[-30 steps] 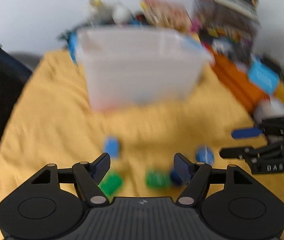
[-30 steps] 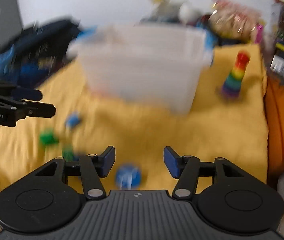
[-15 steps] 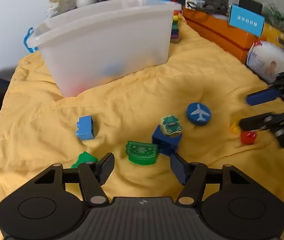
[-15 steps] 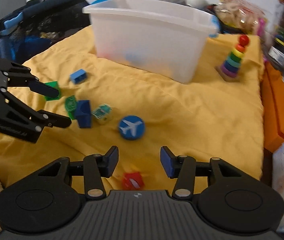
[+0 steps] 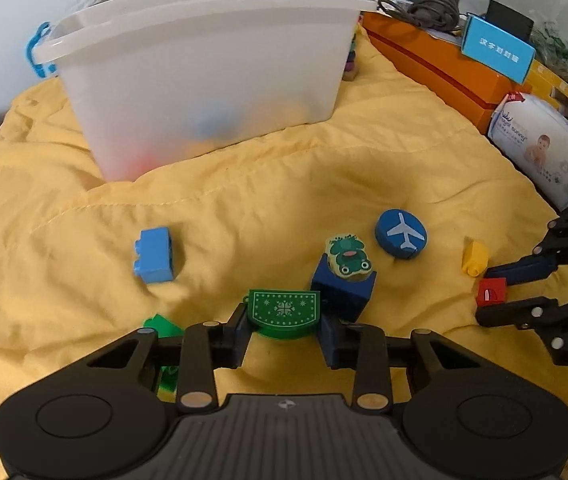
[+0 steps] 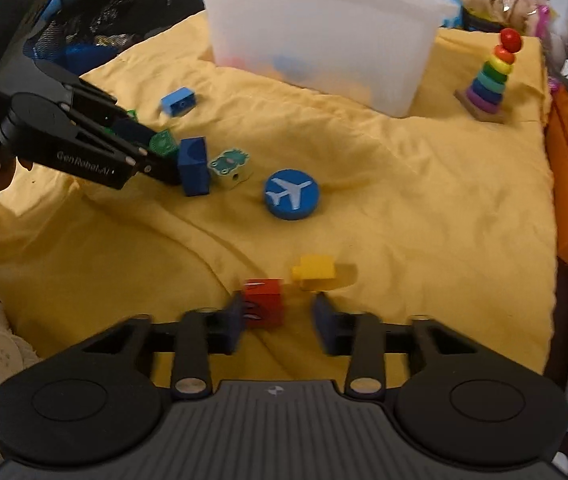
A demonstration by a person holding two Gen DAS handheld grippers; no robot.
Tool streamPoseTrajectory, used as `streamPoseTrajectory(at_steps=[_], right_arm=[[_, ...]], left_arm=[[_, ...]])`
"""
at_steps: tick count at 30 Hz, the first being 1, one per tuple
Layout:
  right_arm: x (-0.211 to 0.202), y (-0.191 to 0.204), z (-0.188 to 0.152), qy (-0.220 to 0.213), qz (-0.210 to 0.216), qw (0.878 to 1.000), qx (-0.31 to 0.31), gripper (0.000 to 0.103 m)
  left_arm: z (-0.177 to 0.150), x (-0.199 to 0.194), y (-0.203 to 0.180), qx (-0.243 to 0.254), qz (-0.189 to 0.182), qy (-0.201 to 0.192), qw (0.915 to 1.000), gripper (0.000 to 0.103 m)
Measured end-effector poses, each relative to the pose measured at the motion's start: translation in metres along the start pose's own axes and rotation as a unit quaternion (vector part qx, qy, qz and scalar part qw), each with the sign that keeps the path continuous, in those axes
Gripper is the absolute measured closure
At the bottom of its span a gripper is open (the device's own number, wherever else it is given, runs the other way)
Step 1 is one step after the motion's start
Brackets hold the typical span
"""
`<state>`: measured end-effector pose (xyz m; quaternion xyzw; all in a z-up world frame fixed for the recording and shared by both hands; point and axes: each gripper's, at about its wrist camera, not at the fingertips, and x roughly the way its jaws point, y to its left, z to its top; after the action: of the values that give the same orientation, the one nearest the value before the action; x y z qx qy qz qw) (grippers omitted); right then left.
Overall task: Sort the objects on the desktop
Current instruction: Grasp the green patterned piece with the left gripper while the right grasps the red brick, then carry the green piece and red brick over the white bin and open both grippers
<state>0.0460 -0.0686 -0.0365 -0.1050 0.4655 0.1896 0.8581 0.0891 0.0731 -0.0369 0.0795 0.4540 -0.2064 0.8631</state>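
Small toys lie on a yellow cloth [image 5: 244,208]. My left gripper [image 5: 284,326] has its fingers on both sides of a green snowflake block [image 5: 284,310], touching it. The same block shows in the right wrist view [image 6: 162,145]. My right gripper [image 6: 278,316] is open around a red block [image 6: 264,300], which sits against the left finger. A yellow block [image 6: 315,272], a blue airplane disc [image 6: 291,193], a frog block [image 6: 230,164], a dark blue block [image 6: 194,166] and a light blue brick [image 5: 154,256] lie nearby.
A white translucent bin [image 5: 204,68] with toys inside stands at the back. A rainbow ring stacker [image 6: 489,76] stands right of it. An orange box [image 5: 435,60] and a wipes pack [image 5: 543,152] line the right edge. A green piece [image 5: 162,326] lies by my left finger.
Both grippers have come down and forward onto the cloth. The left fingers have closed in on the green snowflake block. The right fingers now flank the red block.
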Motion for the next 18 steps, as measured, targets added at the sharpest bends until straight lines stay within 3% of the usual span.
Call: streamPoseTrajectory(at_steps=[3, 7, 18], right_arm=[[0.002, 0.004, 0.002, 0.002, 0.002, 1.000, -0.007, 0.079], [-0.001, 0.006, 0.004, -0.002, -0.002, 1.000, -0.013, 0.081], [-0.025, -0.010, 0.035, -0.064, -0.018, 0.998, 0.004, 0.081]], left_arm=[[-0.005, -0.011, -0.002, -0.011, -0.001, -0.001, 0.9999, 0.064], [-0.006, -0.035, -0.002, -0.026, -0.008, -0.021, 0.9994, 0.064], [0.032, -0.091, -0.008, -0.037, -0.004, -0.112, 0.9931, 0.064]])
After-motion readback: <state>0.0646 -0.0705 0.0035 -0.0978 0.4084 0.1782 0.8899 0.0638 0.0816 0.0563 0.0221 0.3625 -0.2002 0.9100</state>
